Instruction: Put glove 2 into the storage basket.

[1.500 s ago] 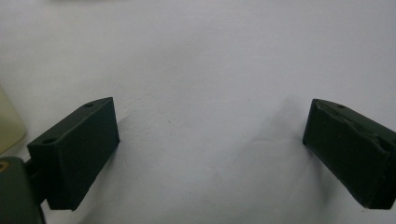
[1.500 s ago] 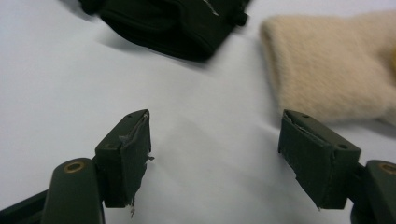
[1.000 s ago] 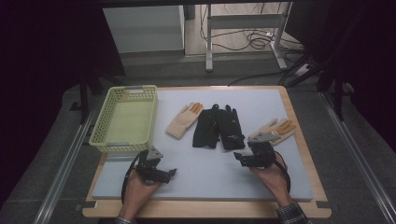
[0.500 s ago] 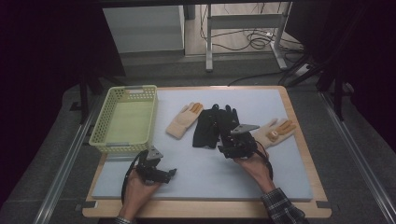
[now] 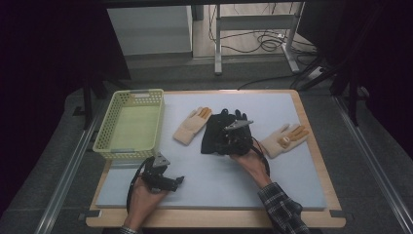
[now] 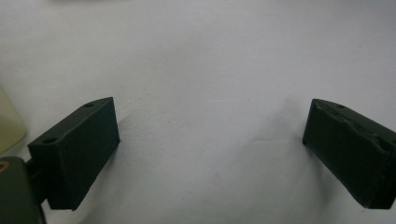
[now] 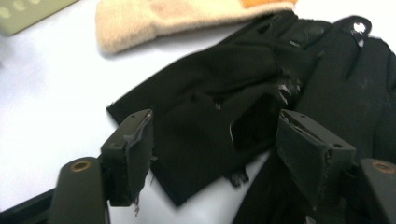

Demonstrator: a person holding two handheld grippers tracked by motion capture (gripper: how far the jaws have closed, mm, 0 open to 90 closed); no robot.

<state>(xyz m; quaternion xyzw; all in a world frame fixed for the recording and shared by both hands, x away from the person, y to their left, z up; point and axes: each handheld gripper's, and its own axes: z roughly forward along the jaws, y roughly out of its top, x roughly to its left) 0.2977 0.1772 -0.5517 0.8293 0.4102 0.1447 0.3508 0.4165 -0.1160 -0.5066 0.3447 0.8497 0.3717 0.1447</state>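
Two black gloves [image 5: 213,129] lie overlapped mid-mat, with a tan glove [image 5: 192,126] to their left and another tan glove [image 5: 282,140] to their right. My right gripper [image 5: 220,142] hovers over the black pair. In the right gripper view its jaws [image 7: 217,154] stand open astride the cuff of the nearer black glove [image 7: 219,93], pads not pressing; they have just been closing a little. The second black glove [image 7: 355,93] lies beside it. My left gripper [image 5: 178,181] rests near the front left, open [image 6: 210,149] over bare mat.
A yellow-green mesh basket [image 5: 108,141] stands at the mat's left edge, nothing visible inside it. The white mat [image 5: 219,185] lies on a wooden board. Table legs and cables are on the floor behind.
My right gripper has swung left from beside the right tan glove onto the black gloves. The left gripper has stayed where it was.
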